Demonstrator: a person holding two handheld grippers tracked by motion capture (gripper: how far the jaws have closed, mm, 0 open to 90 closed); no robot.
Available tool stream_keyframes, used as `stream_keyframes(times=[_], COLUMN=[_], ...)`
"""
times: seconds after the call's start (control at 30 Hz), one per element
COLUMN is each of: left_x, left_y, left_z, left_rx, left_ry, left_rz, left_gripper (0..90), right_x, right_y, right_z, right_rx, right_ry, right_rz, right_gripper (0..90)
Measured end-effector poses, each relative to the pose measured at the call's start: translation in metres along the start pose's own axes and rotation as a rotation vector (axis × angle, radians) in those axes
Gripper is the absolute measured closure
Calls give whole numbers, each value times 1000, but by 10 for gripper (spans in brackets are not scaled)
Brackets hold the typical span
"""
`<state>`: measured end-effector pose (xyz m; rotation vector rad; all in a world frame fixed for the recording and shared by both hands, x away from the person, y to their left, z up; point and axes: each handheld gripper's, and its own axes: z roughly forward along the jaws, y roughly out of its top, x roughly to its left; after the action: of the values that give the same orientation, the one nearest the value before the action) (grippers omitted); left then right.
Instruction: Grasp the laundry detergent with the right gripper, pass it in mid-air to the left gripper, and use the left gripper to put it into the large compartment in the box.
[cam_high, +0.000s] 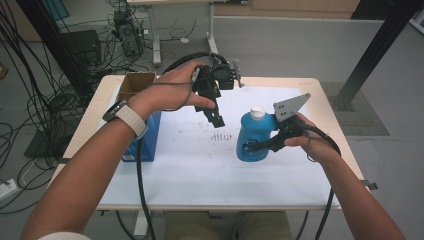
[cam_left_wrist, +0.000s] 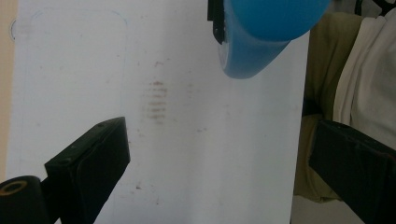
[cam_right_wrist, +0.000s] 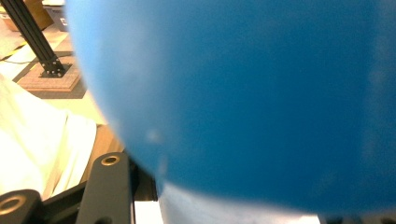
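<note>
Above the white mat (cam_high: 200, 165), at 3 o'clock of center, my right gripper (cam_high: 262, 145) clamps the blue detergent bottle (cam_high: 252, 137) upright; my left gripper (cam_high: 216, 117) hovers at 11 o'clock, jaws wide and empty. A 1-sided grip could let the bottle twist and slip.

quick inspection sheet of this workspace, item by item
surface: table with wooden edge, covered by a white sheet with faint dark smudges
job's things: blue bottle with a white cap, upright, clamped from its side
clutter: blue box and open cardboard box at the table's left
grippers: right gripper shut on the bottle; left gripper open, held above the sheet, nothing between its jaws
cables: one trails from each gripper; many loose on the floor at left and behind
surroundings: black frame posts, desk legs
</note>
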<state>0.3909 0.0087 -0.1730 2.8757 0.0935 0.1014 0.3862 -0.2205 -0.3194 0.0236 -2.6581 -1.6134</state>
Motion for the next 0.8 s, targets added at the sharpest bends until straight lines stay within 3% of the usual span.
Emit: stream_keyframes(times=[0.8], left_x=[-6], left_y=[11], left_z=[-2], left_rx=[-9], left_ry=[-23], left_rz=[10], left_gripper=[53], right_x=[-11], right_y=[24], right_z=[23], right_rx=[17], right_ry=[19], right_rz=[-22], right_gripper=[434])
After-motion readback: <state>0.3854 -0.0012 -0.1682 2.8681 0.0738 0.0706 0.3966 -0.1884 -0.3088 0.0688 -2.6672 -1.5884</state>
